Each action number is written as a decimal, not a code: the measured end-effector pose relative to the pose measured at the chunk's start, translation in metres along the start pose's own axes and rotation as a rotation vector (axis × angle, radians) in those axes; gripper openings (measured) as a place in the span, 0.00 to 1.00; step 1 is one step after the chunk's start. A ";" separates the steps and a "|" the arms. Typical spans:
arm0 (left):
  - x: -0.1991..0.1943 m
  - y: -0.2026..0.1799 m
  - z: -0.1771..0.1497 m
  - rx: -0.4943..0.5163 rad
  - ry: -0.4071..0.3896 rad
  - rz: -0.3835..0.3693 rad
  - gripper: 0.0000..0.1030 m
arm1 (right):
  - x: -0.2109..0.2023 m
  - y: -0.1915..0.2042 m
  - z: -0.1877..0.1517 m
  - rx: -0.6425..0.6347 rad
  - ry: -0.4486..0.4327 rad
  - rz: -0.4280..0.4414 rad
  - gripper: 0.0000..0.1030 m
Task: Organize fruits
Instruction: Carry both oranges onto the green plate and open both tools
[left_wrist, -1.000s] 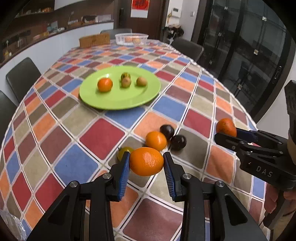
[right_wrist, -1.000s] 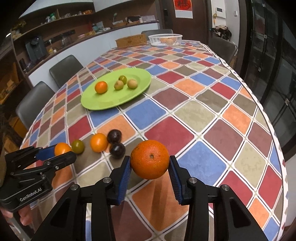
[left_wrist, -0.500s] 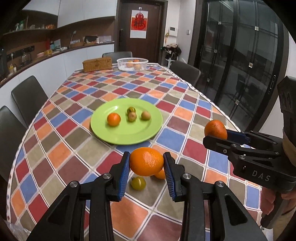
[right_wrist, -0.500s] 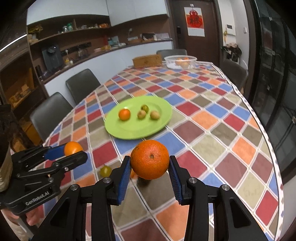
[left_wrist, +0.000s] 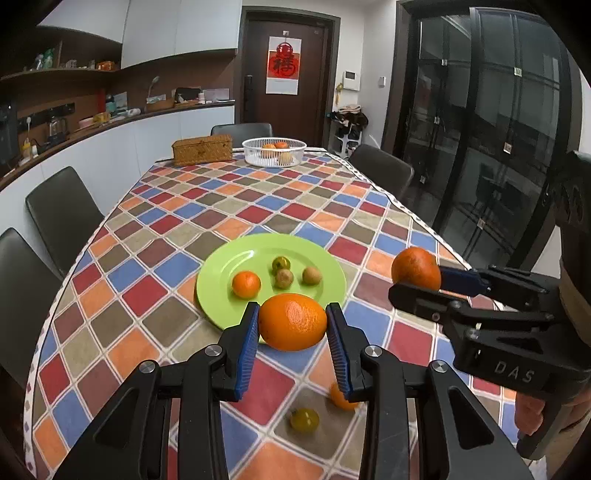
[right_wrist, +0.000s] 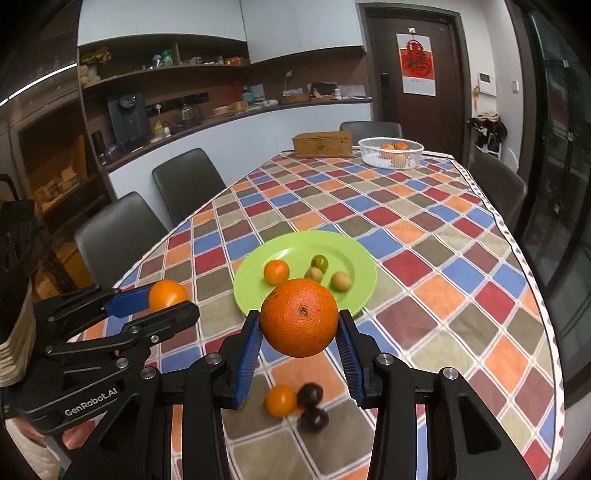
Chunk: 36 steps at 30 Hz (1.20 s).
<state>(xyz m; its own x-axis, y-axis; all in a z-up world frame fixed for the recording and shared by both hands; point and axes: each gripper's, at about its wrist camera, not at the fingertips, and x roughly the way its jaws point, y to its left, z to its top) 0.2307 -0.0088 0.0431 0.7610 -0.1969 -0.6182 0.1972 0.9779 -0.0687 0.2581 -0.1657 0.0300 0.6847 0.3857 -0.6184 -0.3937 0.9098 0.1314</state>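
Two oranges up in the air

Left gripper (left_wrist: 291, 334) is clamped on an oval orange (left_wrist: 292, 321), right gripper (right_wrist: 300, 341) on a round orange (right_wrist: 299, 317), both above the green plate's (right_wrist: 354, 291) near rim. Lots of bare tablecloth (right_wrist: 424, 229) beyond toward the white basket (right_wrist: 391, 152).

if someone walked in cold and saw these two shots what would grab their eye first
Most likely the two oranges held up over the checkered tablecloth: the left gripper clamps one orange and the right gripper clamps a rounder orange. Just beyond them sits a bright green plate with four small fruits, and a few loose fruits lie on the cloth below the grippers.
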 end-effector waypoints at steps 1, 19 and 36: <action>0.003 0.002 0.003 -0.004 0.000 -0.001 0.34 | 0.004 0.000 0.003 -0.002 0.003 0.004 0.40; 0.093 0.047 0.020 -0.078 0.081 -0.017 0.34 | 0.093 -0.017 0.041 -0.018 0.086 0.018 0.40; 0.160 0.061 0.001 -0.078 0.202 -0.024 0.34 | 0.169 -0.035 0.021 0.016 0.230 0.046 0.40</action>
<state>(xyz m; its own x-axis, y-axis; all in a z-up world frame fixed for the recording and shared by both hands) 0.3647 0.0198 -0.0593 0.6161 -0.2102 -0.7591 0.1599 0.9770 -0.1408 0.4005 -0.1291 -0.0624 0.5073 0.3836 -0.7717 -0.4106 0.8949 0.1749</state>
